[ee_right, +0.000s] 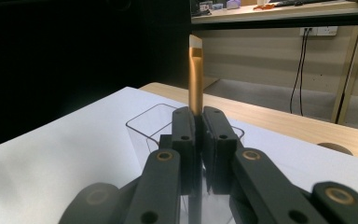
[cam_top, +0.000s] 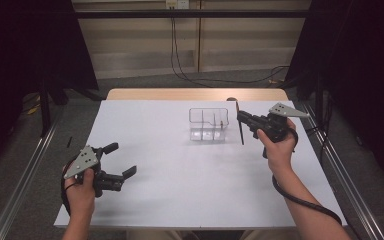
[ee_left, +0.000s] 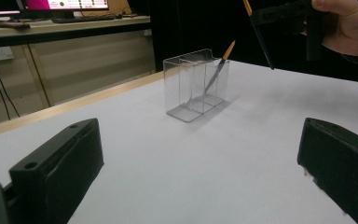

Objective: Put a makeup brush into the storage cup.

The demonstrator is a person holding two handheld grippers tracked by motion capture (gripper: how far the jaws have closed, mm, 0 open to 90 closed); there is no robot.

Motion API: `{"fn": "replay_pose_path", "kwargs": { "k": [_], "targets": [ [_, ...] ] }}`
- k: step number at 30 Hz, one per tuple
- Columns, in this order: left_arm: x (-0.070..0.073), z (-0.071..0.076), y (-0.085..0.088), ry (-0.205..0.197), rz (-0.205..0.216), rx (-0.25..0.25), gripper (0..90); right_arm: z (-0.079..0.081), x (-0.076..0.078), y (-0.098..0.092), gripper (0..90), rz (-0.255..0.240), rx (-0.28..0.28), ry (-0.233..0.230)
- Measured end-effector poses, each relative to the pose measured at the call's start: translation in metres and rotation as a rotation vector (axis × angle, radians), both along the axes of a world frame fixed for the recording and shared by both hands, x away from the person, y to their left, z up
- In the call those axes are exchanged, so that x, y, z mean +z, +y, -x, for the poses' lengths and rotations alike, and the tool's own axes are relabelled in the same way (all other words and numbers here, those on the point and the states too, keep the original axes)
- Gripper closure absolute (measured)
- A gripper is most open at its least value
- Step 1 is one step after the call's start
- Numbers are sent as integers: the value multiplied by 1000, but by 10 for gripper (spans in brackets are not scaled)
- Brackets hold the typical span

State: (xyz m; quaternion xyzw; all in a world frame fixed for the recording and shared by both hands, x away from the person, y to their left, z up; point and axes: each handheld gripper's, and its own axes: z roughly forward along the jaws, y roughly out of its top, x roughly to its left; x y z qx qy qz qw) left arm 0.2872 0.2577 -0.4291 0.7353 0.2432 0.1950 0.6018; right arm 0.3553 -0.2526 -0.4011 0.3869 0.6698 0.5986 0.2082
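Observation:
A clear plastic organiser (cam_top: 208,124) with several compartments stands on the white table (cam_top: 155,190), right of centre toward the back. One brush (ee_left: 219,67) with an orange tip leans in its end compartment. Just right of the organiser, my right gripper (cam_top: 245,120) is shut on a second slim brush (cam_top: 240,127), held nearly upright above the table. In the right gripper view its gold ferrule (ee_right: 196,79) rises between the pressed fingertips (ee_right: 184,126), with the organiser (ee_right: 142,128) behind. My left gripper (cam_top: 121,160) rests open at the near left, nothing between its jaws.
A wooden edge (cam_top: 195,94) runs along the back of the white surface, with a small brown round object (cam_top: 231,99) on it. Metal rails (cam_top: 25,170) flank the table. Cables (cam_top: 180,70) trail on the floor behind.

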Motion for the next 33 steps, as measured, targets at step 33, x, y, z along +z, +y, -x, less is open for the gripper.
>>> {"fn": "replay_pose_path", "kwargs": {
  "k": [33],
  "targets": [
    [-3,-1,0,8,0,-2,2,-21,17,5,845,-55,-5,-56]
  ]
}}
